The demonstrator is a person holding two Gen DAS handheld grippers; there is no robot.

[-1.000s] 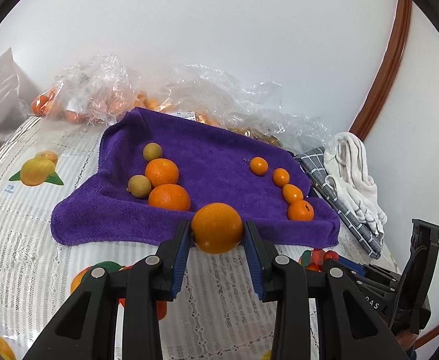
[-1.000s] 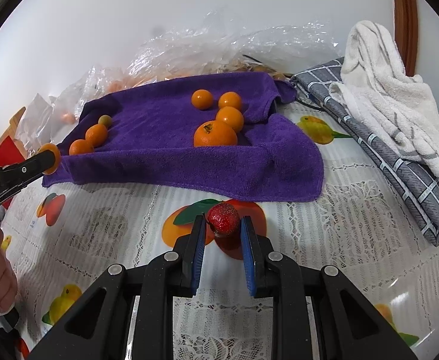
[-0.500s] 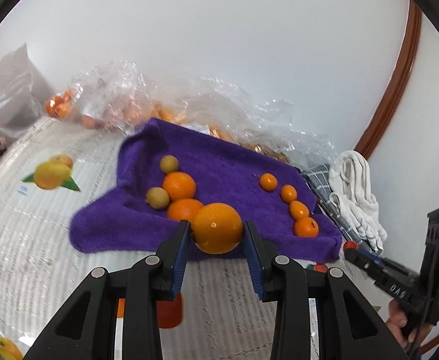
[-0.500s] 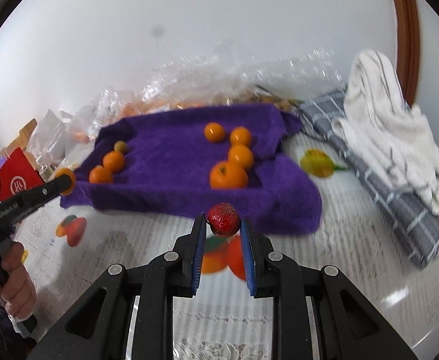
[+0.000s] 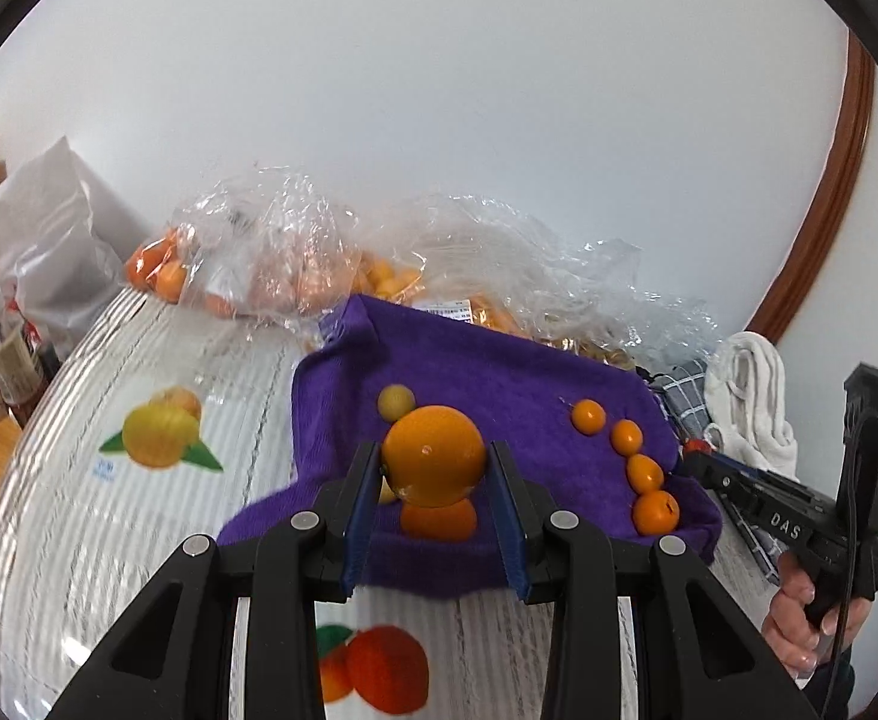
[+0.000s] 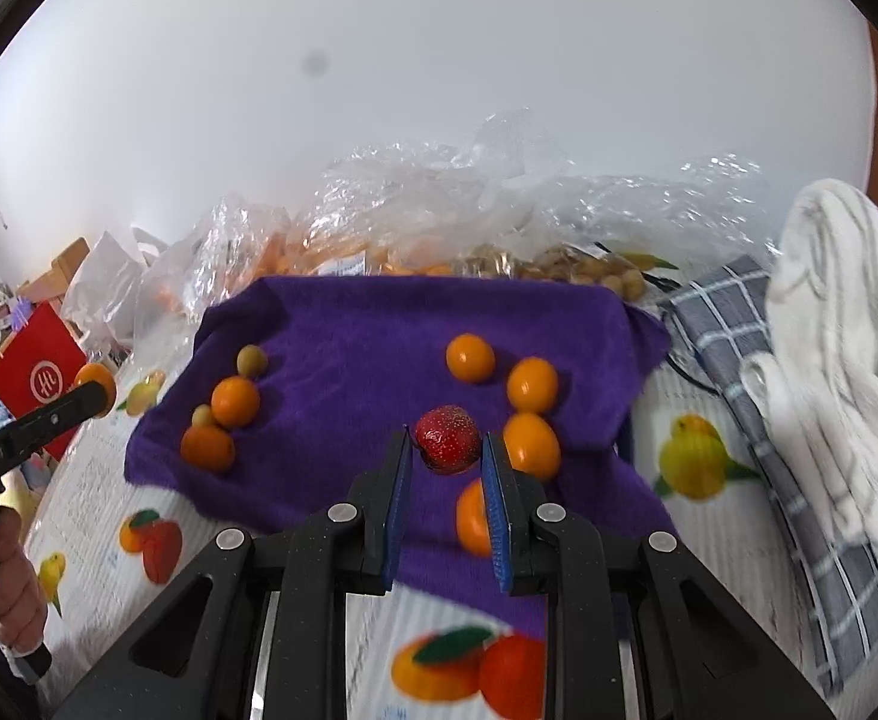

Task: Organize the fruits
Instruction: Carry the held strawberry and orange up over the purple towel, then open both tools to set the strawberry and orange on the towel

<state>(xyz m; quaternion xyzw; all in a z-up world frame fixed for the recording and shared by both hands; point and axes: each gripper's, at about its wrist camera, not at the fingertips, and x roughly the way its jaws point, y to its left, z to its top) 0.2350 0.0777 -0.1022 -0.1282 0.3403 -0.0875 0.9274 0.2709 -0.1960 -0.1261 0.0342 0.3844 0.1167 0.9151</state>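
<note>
My left gripper (image 5: 433, 468) is shut on a large orange (image 5: 433, 456), held in the air over the near left part of the purple towel (image 5: 499, 384). Below it on the towel lie another orange (image 5: 438, 521) and a small greenish fruit (image 5: 396, 402). A curved row of small oranges (image 5: 625, 437) lies on the towel's right side. My right gripper (image 6: 446, 450) is shut on a red strawberry (image 6: 448, 441) above the towel (image 6: 355, 330), close to the small oranges (image 6: 532, 384). Two oranges (image 6: 235, 401) and small green fruits (image 6: 252, 360) lie at the towel's left.
Clear plastic bags of fruit (image 5: 271, 264) are heaped behind the towel by the white wall. A white cloth (image 6: 835, 324) on a grey checked cloth (image 6: 727, 312) lies to the right. A fruit-print tablecloth (image 5: 157, 438) covers the table. A bottle (image 5: 4, 348) stands far left.
Both grippers rose and moved forward from the tablecloth's front to over the towel, each still carrying its fruit. The large orange now hides part of the left fruit group.
</note>
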